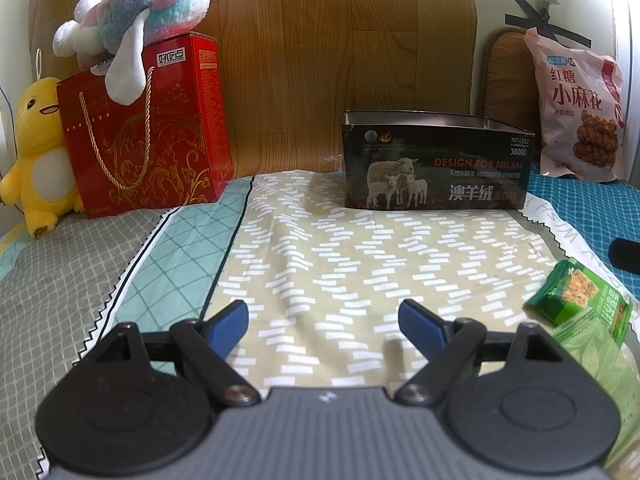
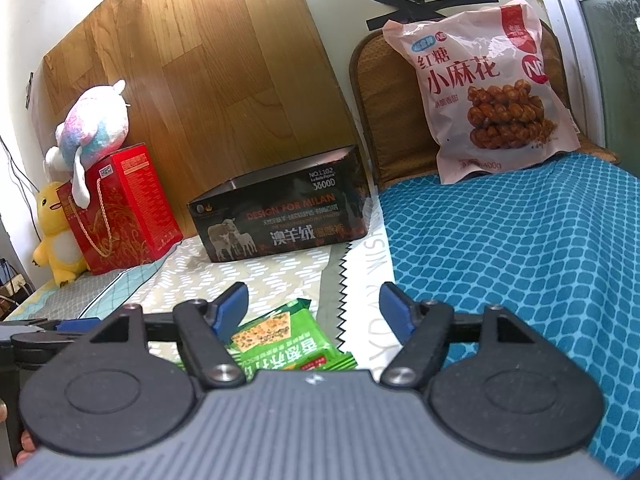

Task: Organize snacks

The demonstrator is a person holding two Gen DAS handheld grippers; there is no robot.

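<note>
1. Both my grippers, left gripper (image 1: 324, 320) and right gripper (image 2: 314, 312), gape wide, holding nothing.
2. Green cracker pack (image 2: 280, 336) lies low between my right fingers, untouched.
3. Black box (image 1: 436, 168) sits mid-frame.

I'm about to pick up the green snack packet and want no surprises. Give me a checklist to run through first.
1. Right gripper open, nothing held: ok.
2. Left gripper open, nothing held: ok.
3. Green snack packet lies flat below the right gripper, uncovered: ok.
4. Black box open on top: ok.
5. Inside of the box free: cannot tell.
6. Pink snack bag leans apart from the packet: ok.
</note>
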